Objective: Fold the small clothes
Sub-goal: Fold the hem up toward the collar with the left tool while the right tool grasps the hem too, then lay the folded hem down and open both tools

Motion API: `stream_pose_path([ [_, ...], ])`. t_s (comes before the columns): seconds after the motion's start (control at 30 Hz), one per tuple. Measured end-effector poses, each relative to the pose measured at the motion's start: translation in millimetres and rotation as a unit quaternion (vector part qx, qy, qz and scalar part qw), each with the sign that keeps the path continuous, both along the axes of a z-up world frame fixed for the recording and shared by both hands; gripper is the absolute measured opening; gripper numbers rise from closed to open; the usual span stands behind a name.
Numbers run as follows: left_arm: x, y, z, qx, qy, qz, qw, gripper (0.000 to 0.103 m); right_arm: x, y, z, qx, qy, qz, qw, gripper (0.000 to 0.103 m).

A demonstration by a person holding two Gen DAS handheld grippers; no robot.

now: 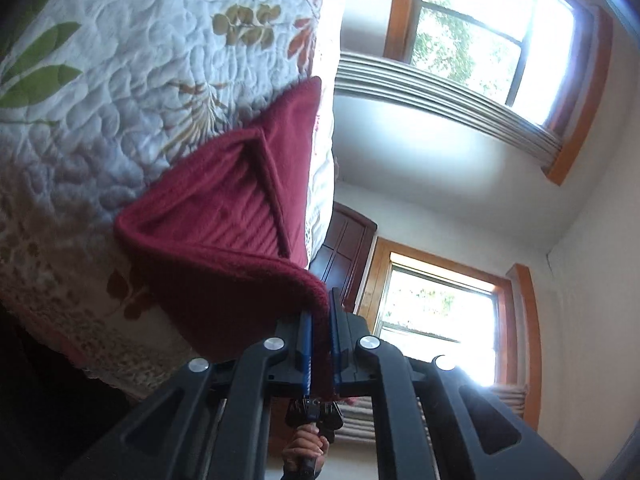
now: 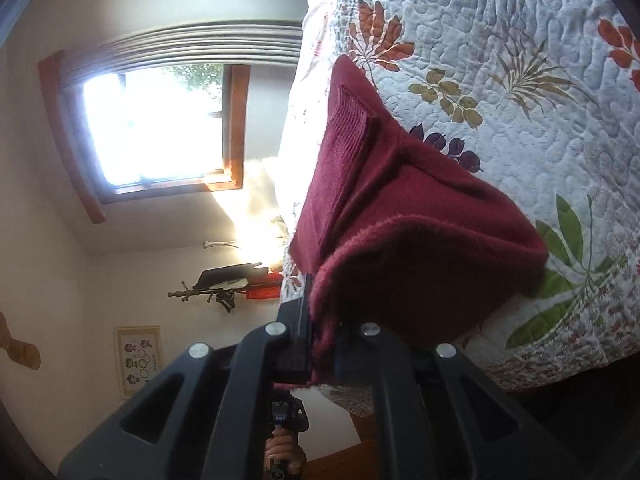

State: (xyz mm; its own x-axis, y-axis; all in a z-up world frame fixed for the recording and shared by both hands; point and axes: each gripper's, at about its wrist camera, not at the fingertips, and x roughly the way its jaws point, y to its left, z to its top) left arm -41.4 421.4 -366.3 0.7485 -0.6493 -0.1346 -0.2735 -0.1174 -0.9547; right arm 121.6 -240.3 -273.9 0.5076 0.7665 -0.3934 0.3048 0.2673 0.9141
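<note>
A dark red knitted garment [image 1: 216, 216] lies on a quilted bed cover, its near edge lifted off the bed. My left gripper [image 1: 320, 320] is shut on one corner of that edge, with red fabric pinched between the blue pads [image 1: 306, 344]. In the right wrist view the same red garment [image 2: 400, 208] hangs folded over, and my right gripper [image 2: 320, 320] is shut on its other near corner. A ribbed panel of the garment [image 2: 348, 128] faces up at the far end. Each view shows the opposite gripper's handle held by a hand, low in the frame.
The white quilt with leaf prints [image 1: 120, 80] covers the bed [image 2: 520, 80] under the garment. Windows with wooden frames [image 1: 480, 32] and a dark wooden door [image 1: 344, 256] stand beyond the bed. A framed picture [image 2: 138, 360] hangs on the wall.
</note>
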Motion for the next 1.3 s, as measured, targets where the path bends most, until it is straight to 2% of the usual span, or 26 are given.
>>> stream_pose_path([
  [0.27, 69, 15, -50, 0.006, 0.074, 0.030, 0.9968, 0.007, 80, 16, -47, -0.052, 0.068, 0.046, 0.995, 0.009],
  [0.3, 75, 16, -56, 0.004, 0.083, 0.033, 0.9960, 0.009, 87, 17, -51, -0.058, 0.075, 0.048, 0.994, 0.012],
  [0.37, 84, 16, -63, -0.005, 0.097, 0.043, 0.9944, 0.020, 98, 16, -57, -0.061, 0.086, 0.055, 0.993, 0.019],
  [0.4, 88, 15, -63, -0.007, 0.098, 0.047, 0.9941, 0.027, 104, 15, -59, -0.060, 0.089, 0.059, 0.992, 0.028],
  [0.43, 91, 15, -60, -0.004, 0.094, 0.051, 0.9942, 0.031, 108, 13, -57, -0.060, 0.087, 0.061, 0.992, 0.035],
  [0.53, 94, 18, -31, 0.031, 0.068, 0.064, 0.9951, 0.040, 120, 2, -39, -0.054, 0.061, 0.070, 0.994, 0.042],
  [0.6, 93, 20, 1, 0.082, 0.046, 0.060, 0.9938, 0.043, 126, -10, -20, -0.064, 0.030, 0.079, 0.994, 0.042],
  [0.63, 92, 19, 22, 0.125, 0.034, 0.051, 0.9903, 0.048, 128, -15, -9, -0.074, 0.014, 0.086, 0.993, 0.044],
  [0.7, 90, 13, 63, 0.220, 0.013, 0.021, 0.9752, 0.058, 131, -23, 11, -0.110, -0.024, 0.113, 0.987, 0.048],
  [0.73, 89, 8, 82, 0.269, 0.007, 0.003, 0.9631, 0.065, 132, -24, 17, -0.130, -0.039, 0.130, 0.982, 0.051],
  [0.83, 85, -11, 114, 0.396, 0.007, -0.059, 0.9164, 0.075, 128, -21, 19, -0.186, -0.059, 0.177, 0.965, 0.054],
  [0.87, 87, -16, 116, 0.426, 0.012, -0.079, 0.9011, 0.077, 125, -18, 14, -0.197, -0.057, 0.189, 0.960, 0.054],
  [0.9, 90, -19, 115, 0.446, 0.018, -0.099, 0.8893, 0.079, 123, -14, 8, -0.206, -0.055, 0.200, 0.956, 0.054],
  [0.97, 102, -25, 101, 0.469, 0.033, -0.141, 0.8712, 0.080, 118, -4, -9, -0.221, -0.047, 0.212, 0.951, 0.057],
  [1.03, 109, -26, 78, 0.480, 0.049, -0.171, 0.8591, 0.080, 118, 4, -24, -0.232, -0.038, 0.218, 0.947, 0.058],
  [1.07, 108, -26, 68, 0.481, 0.054, -0.184, 0.8557, 0.080, 116, 9, -29, -0.237, -0.033, 0.219, 0.946, 0.058],
  [1.13, 115, -27, 49, 0.476, 0.054, -0.210, 0.8522, 0.080, 114, 15, -37, -0.238, -0.019, 0.214, 0.947, 0.058],
  [1.2, 125, -28, 34, 0.478, 0.054, -0.233, 0.8453, 0.080, 112, 20, -42, -0.239, -0.009, 0.208, 0.948, 0.058],
  [1.3, 139, -27, 16, 0.472, 0.055, -0.263, 0.8393, 0.080, 111, 26, -43, -0.251, -0.002, 0.200, 0.947, 0.066],
])
